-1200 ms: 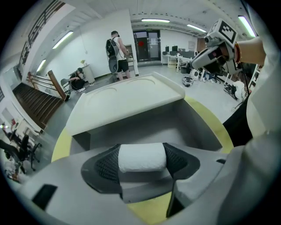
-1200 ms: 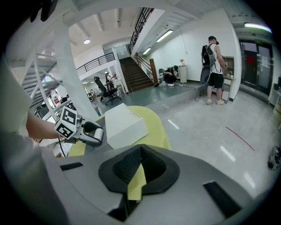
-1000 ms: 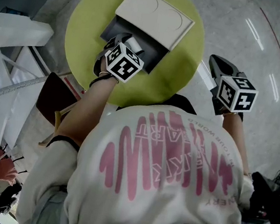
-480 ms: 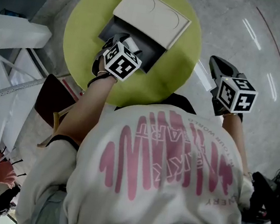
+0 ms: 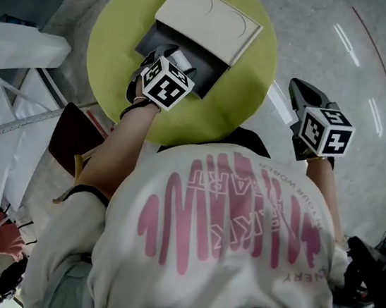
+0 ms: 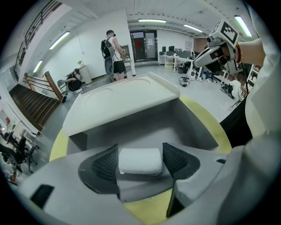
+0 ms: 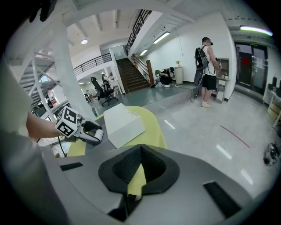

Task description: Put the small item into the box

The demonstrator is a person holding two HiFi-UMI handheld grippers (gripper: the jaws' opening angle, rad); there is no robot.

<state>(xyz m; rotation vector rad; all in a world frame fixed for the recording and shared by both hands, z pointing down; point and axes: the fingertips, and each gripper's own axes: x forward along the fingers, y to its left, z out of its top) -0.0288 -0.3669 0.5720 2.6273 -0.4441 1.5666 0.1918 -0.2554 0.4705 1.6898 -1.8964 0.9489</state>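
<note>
A small white block [image 6: 140,161] sits pinched between the pads of my left gripper [image 6: 140,163], which is shut on it. The block hangs over the near edge of the open grey box [image 6: 149,125]. The box's white lid [image 6: 123,97] is slid back over the far half. In the head view the left gripper [image 5: 174,57] holds the white block [image 5: 185,60] at the grey box [image 5: 198,74], on the round yellow-green table [image 5: 243,100]. My right gripper [image 5: 295,84] hovers off the table's right side. Its jaws [image 7: 140,169] are shut on nothing.
A brown chair [image 5: 73,133] stands below the table's left edge. White stair rails [image 5: 16,46] run along the left. A person with a backpack [image 6: 113,52] stands far off on the grey floor [image 5: 351,44], near a staircase [image 7: 131,72].
Almost nothing differs. The left gripper with the white block has shifted very slightly left over the box. The right gripper has held still.
</note>
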